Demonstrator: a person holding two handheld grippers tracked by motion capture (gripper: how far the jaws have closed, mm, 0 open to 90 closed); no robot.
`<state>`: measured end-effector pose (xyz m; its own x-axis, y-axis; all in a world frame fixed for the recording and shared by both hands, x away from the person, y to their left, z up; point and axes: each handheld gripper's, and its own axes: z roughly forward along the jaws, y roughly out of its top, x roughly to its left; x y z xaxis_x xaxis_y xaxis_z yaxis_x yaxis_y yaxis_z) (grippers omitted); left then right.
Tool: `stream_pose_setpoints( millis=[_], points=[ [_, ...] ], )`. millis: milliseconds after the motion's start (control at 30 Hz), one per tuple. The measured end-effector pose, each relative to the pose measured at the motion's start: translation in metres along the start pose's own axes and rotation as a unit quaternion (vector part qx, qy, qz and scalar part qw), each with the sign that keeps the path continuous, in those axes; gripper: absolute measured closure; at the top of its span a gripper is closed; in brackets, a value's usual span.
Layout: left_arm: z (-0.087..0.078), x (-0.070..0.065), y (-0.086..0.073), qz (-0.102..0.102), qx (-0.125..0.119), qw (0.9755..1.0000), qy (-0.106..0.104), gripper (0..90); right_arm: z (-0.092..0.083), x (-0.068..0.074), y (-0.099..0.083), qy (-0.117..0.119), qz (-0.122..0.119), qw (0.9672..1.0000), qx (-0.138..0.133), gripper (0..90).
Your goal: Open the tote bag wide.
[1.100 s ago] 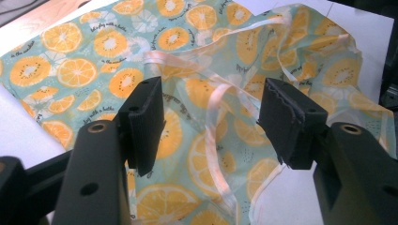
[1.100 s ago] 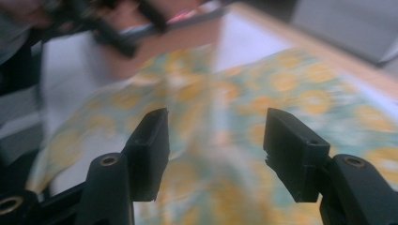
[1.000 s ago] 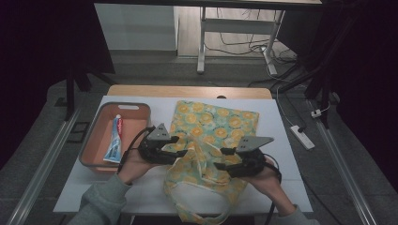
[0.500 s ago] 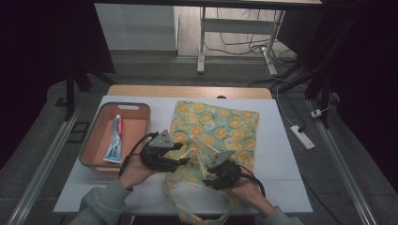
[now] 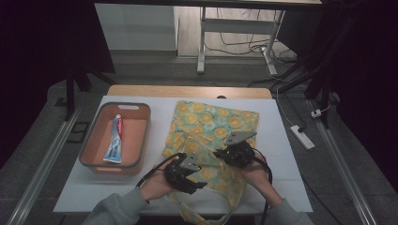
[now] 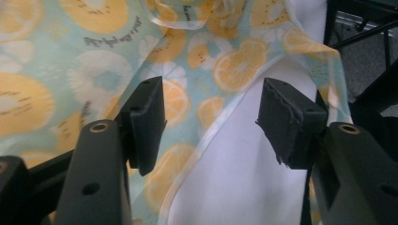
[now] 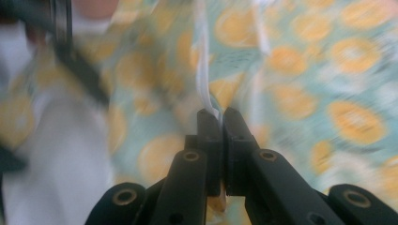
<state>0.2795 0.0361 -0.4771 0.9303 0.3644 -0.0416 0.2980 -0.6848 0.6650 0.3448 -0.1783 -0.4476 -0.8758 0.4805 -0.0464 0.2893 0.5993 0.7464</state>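
White table | right tongs apparently pinch bag strap | left tongs agape

The high view is dim, with black surroundings at the upper left and right of the frame; the white worktop is the brightest area. The left gripper view is sharp and evenly lit. The right gripper view is heavily motion-blurred, its printed cloth smeared, while the tool at lower centre stays crisp.

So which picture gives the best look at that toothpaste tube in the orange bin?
The high view: the white, blue and red toothpaste tube lies lengthwise in the orange plastic bin, seen whole. The two gripper views look at the orange-print fabric bag instead.
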Motion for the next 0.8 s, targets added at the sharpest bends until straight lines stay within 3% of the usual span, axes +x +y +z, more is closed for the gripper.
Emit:
stream_pose_setpoints(
  millis=[100,133,267,367,567,700,800],
  points=[
    [0.01,0.001,0.001,-0.003,0.01,0.9999,-0.004,41.6,0.0,-0.008,0.006,-0.013,0.003,0.9999,-0.003,86.6],
    [0.02,0.002,0.002,0.002,0.023,0.9997,-0.002,41.2,0.003,-0.019,0.008,-0.024,0.011,0.9996,-0.008,86.7],
    [0.037,0.002,0.002,0.009,0.046,0.9989,-0.006,39.7,0.021,-0.042,0.003,-0.06,0.025,0.9977,0.019,86.7],
    [0.046,0.001,0.0,0.011,0.059,0.9982,-0.01,35.5,0.034,-0.059,-0.01,-0.055,0.065,0.9957,0.034,86.7],
    [0.059,-0.012,0.011,0.038,0.049,0.9979,-0.019,34.9,0.041,-0.074,-0.027,-0.06,0.096,0.9924,0.049,86.7],
    [0.071,-0.02,0.021,0.049,0.043,0.9975,-0.024,40.0,0.042,-0.076,-0.029,-0.061,0.097,0.9921,0.051,86.5],
    [0.076,-0.024,0.023,0.056,0.045,0.9972,-0.022,55.7,0.044,-0.077,-0.032,-0.055,0.1,0.9919,0.055,85.3]
  ],
)
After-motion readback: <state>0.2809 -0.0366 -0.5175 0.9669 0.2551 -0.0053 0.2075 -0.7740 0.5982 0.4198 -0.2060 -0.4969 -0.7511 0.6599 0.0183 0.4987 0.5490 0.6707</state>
